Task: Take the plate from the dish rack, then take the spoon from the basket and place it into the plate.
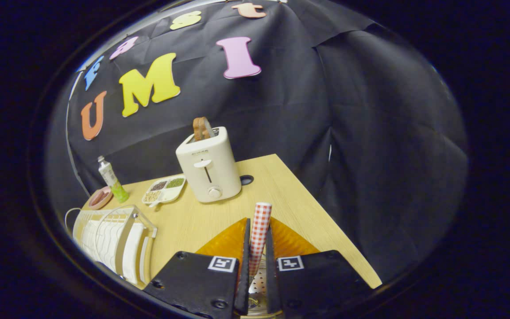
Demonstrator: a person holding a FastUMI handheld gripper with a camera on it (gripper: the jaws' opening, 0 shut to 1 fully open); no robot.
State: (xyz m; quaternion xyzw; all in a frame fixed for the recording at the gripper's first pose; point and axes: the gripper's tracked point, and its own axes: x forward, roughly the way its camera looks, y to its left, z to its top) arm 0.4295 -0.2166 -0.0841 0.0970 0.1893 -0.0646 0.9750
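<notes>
Out at nine o'clock from the fingers, the white wire dish rack (pixel 104 239) sits on the near left corner of the wooden table (pixel 281 195), with pale plates upright in its slots, so the rack has not been emptied. Swing to ten o'clock and there's a small pink bowl (pixel 100 198) touching a green-and-white tube (pixel 112 179) that stands at the table's far left edge. At eleven lies a white divided tray (pixel 165 189) of grains and seeds, just beside the cream toaster (pixel 209 166), which stands near twelve o'clock with a brown slice poking out of its slot, well clear of the work. Now to the middle: the gripper (pixel 258 230) has its jaws pinched on the red-and-white checked handle of the spoon (pixel 261 212), both fingers pressing its sides. The handle stands up beyond the tips, so my guess is it was gripped low down to keep the spoon upright as it is carried. Perforated metal glints low between the fingers; whether that's the spoon's own bowl or the basket, I cannot tell. Directly under and ahead of the fingers lies the amber plate (pixel 224 241), flat on the table, its rim fanning out from eleven to one o'clock. My read is the plate is done and the spoon hangs over it, ready to be lowered and let go. Off at three o'clock, the table's right edge drops away.
</notes>
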